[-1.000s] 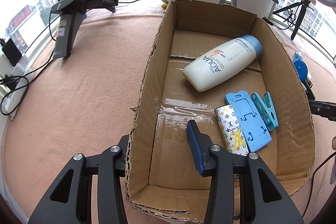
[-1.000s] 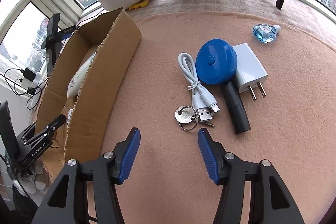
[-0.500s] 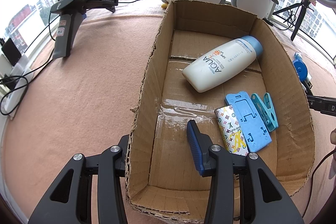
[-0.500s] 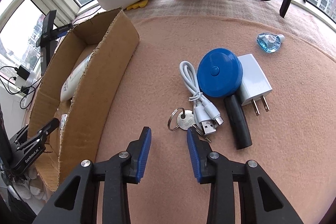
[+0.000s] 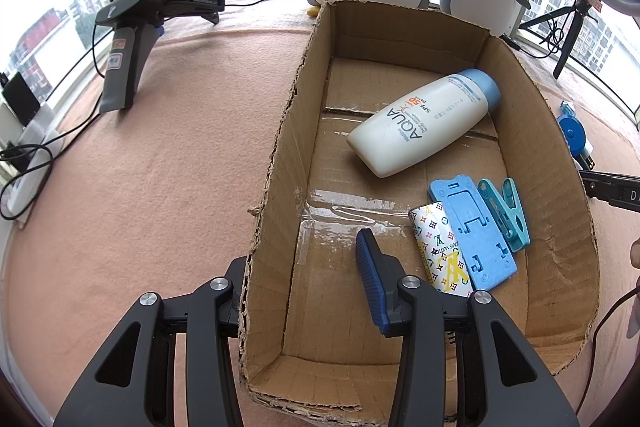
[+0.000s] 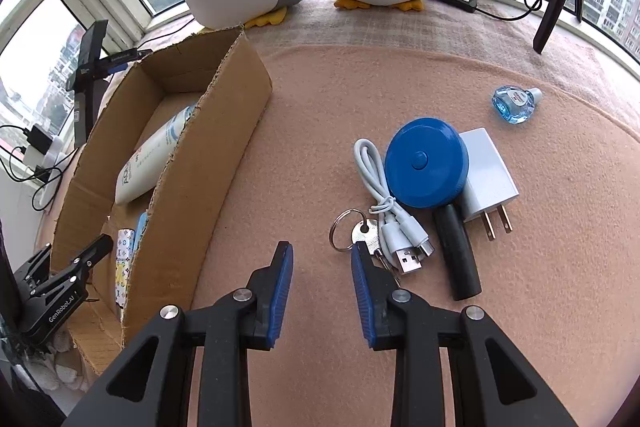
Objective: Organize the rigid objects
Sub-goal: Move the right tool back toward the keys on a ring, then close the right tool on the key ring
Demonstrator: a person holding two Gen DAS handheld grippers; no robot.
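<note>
Already the cardboard box (image 5: 552, 163) holds four things: a sunscreen bottle (image 5: 424, 123) lying at its far end, and nearer a patterned pack (image 5: 438, 247), a blue phone stand (image 5: 472, 231) and a teal clothes peg (image 5: 506, 213) side by side. Left on the pink surface (image 6: 400, 75), right of the box, are a key on a ring (image 6: 362, 231), a white USB cable (image 6: 384, 207), a blue round case (image 6: 426, 163), a white charger plug (image 6: 488, 175), a black cylinder (image 6: 458, 255) and, farther off, a small blue bottle (image 6: 514, 103). The right claw (image 6: 322, 291) hangs partly open and empty, its right pad just beside the key, probably the next pick. The left claw (image 5: 304, 279) straddles the box's left wall, wide open, gripping nothing.
</note>
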